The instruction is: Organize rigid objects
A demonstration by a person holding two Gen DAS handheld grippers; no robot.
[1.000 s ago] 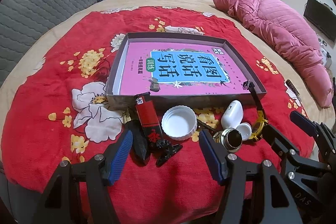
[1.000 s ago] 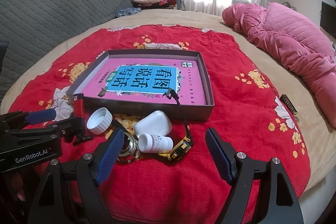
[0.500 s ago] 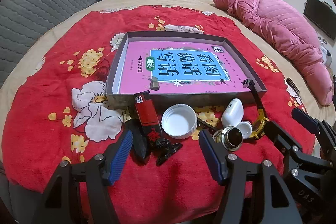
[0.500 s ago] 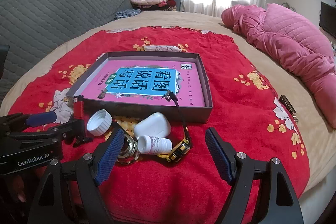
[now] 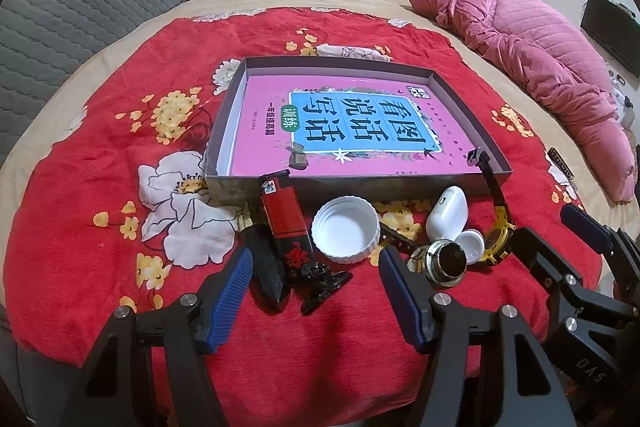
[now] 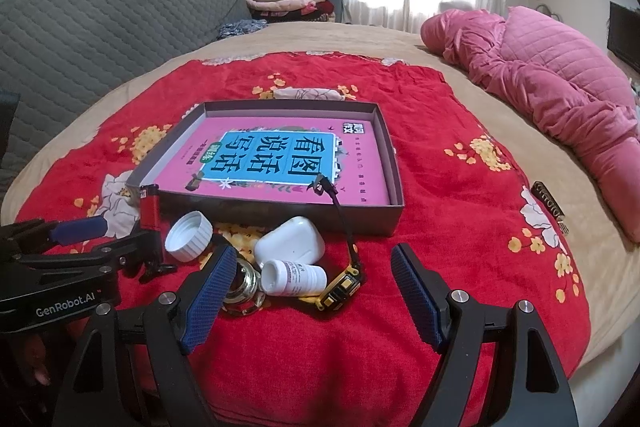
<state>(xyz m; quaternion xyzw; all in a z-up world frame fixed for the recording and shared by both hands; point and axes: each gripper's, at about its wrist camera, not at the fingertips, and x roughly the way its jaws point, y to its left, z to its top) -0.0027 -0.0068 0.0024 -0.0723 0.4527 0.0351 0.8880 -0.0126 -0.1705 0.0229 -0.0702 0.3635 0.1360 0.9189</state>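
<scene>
**Small items clustered before the box**

A red lighter, white cap, white earbud case, pill bottle and yellow watch lie on the red blanket, just in front of the shallow box. Left gripper and right gripper hover wide, holding nothing.

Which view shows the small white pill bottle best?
The right wrist view: the pill bottle lies on its side in full view between the open right gripper fingers, label showing. The left wrist view shows only its round white end, past the brass-coloured jar, the rest hidden.
</scene>
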